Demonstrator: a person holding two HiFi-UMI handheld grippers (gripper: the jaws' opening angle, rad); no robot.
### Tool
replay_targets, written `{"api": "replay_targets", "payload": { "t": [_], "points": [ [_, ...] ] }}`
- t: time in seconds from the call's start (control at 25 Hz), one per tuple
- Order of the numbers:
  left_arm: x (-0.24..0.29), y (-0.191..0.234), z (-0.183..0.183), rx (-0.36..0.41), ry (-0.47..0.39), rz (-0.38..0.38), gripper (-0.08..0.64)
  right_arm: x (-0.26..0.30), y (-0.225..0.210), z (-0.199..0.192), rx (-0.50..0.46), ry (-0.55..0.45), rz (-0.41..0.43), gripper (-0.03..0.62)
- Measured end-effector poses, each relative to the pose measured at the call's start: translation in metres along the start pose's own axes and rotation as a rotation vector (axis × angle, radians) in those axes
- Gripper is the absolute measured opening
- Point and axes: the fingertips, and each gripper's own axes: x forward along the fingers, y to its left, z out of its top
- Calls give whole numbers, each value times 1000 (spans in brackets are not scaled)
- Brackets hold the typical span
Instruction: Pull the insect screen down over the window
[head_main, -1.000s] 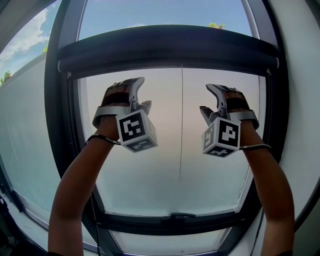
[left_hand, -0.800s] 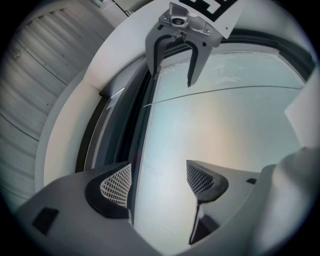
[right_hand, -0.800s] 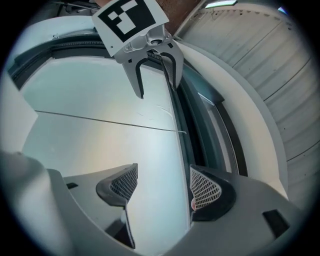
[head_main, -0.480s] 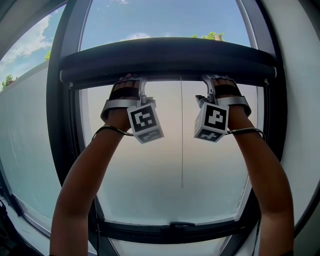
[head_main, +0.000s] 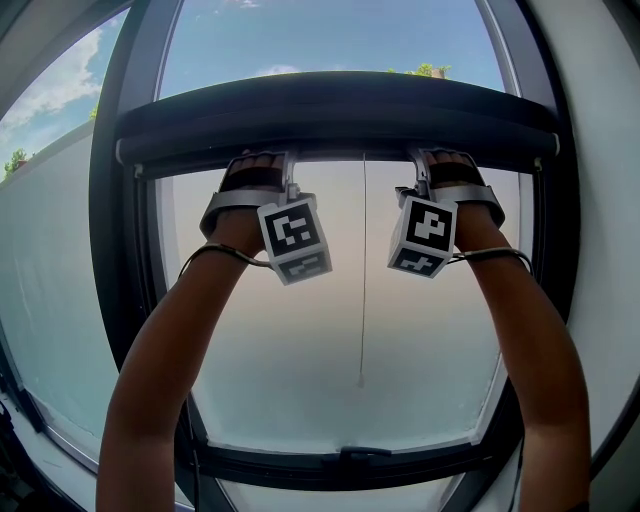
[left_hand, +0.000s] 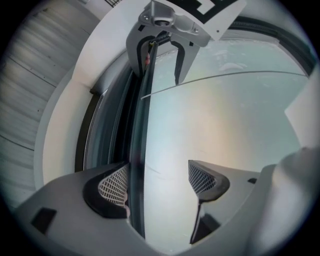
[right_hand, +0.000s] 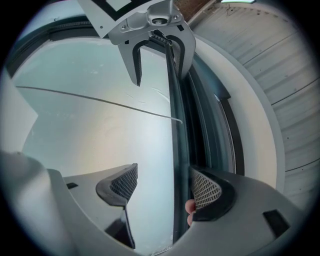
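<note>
Overhead, insect screen bar (head_main: 335, 115) passes between both pairs. Left tongs (left_hand: 159, 181): wide, just been opening, bar beside left pad. Right tongs (right_hand: 165, 187): wide, bar beside right pad.

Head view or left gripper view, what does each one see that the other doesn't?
Only the head view shows blue sky and green treetops. Only the left gripper view shows inside the left tongs: they have just been opening, with the screen's dark bar between them. Both show that bar, the right tongs and the thin pull cord.
</note>
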Motion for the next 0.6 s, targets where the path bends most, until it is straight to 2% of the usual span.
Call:
{"api": "replay_targets", "payload": {
  "t": [0.36,0.6],
  "points": [
    [-4,-5,-4,40,30,-50,351,-5,5,0,-10,42,88,305],
    [-21,-31,-3,39,49,-102,351,-23,30,2,-16,25,99,305]
  ]
}}
